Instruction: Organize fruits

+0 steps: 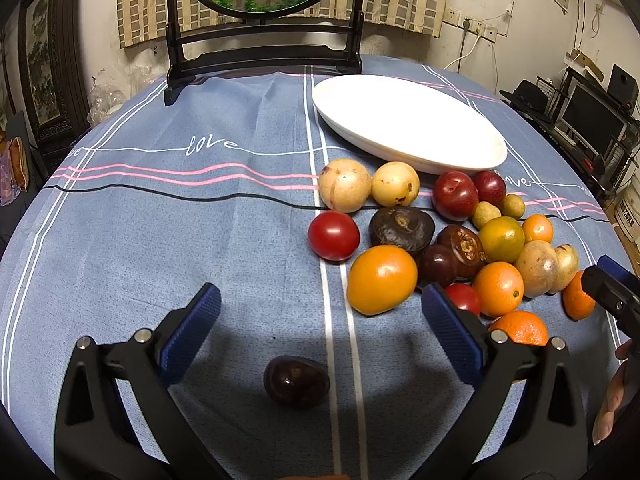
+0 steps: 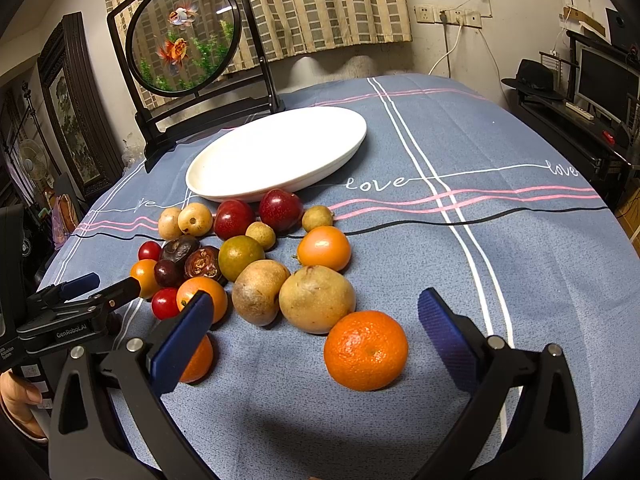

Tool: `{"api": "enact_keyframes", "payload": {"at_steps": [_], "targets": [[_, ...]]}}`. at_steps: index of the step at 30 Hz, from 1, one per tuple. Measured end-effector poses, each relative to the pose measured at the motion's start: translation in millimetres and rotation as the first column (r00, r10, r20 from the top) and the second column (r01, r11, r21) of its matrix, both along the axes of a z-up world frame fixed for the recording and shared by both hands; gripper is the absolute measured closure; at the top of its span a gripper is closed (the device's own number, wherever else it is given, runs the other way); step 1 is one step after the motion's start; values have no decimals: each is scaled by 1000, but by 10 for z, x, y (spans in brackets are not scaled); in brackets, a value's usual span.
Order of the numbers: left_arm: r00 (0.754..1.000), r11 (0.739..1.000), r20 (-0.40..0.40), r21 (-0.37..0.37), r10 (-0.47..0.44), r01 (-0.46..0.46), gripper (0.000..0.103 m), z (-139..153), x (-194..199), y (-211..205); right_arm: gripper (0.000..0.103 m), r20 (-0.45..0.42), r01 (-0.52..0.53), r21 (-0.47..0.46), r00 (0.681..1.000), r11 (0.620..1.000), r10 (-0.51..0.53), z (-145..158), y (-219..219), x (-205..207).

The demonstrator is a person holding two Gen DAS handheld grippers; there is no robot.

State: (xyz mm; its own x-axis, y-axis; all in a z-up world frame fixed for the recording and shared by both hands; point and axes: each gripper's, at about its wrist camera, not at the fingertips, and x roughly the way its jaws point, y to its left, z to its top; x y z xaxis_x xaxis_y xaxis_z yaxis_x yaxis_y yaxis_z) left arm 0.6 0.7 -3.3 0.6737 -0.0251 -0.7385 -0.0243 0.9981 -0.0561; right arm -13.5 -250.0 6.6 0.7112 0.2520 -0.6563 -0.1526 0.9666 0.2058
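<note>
right gripper (image 2: 316, 332) fingers spread wide over the tabletop (image 2: 500, 272); mandarin (image 2: 365, 350) lies between them, untouched; fruit pile (image 2: 240, 256) beyond it, just in front of the white plate (image 2: 224, 184); left gripper (image 2: 104, 286) enters at left edge, by the pile

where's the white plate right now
The white plate sits empty at the far side of the fruit pile, just behind the two red plums, in front of the goldfish screen.
</note>
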Motion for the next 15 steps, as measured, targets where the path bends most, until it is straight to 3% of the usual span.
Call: {"api": "enact_keyframes", "payload": {"at_steps": [15], "targets": [[1000,1000,-5,2,-1,1,2,-10,0,-6,1,-11,5,3,1000,1000,-5,-9,-11,6]]}}
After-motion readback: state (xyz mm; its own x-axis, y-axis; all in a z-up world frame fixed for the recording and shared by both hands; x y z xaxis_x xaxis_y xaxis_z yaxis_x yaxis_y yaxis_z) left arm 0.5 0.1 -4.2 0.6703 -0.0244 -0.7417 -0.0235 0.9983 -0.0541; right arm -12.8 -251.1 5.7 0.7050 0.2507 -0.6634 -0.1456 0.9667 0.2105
